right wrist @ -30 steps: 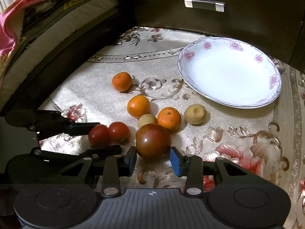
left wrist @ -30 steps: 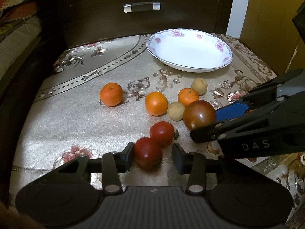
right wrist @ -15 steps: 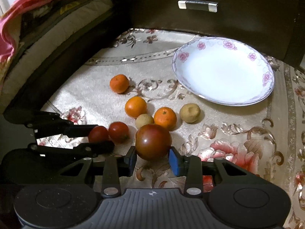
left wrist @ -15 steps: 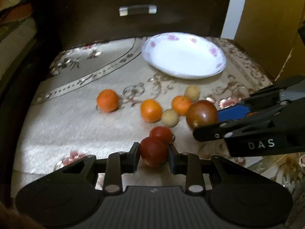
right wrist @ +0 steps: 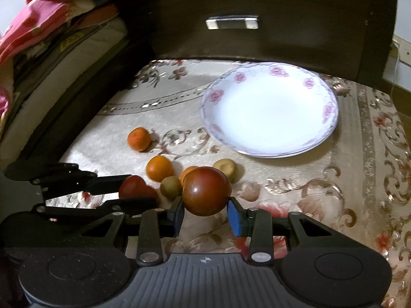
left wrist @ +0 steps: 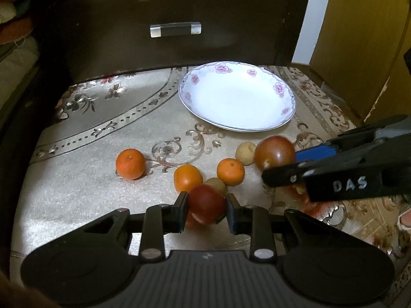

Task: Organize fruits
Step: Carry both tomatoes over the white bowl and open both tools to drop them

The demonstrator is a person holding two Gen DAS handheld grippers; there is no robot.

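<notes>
Red tomato clamped in left tool, dark tomato in right tool

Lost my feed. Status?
Left gripper shut on red tomato. Right gripper shut on dark tomato. Plate empty, path open.

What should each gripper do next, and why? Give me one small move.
Probably carry both tomatoes forward to the empty floral plate and hold them over it. The right gripper is shut on the large dark tomato, and the left gripper is shut on a red tomato; both look lifted off the cloth. The tangerines lie loose on it.
</notes>
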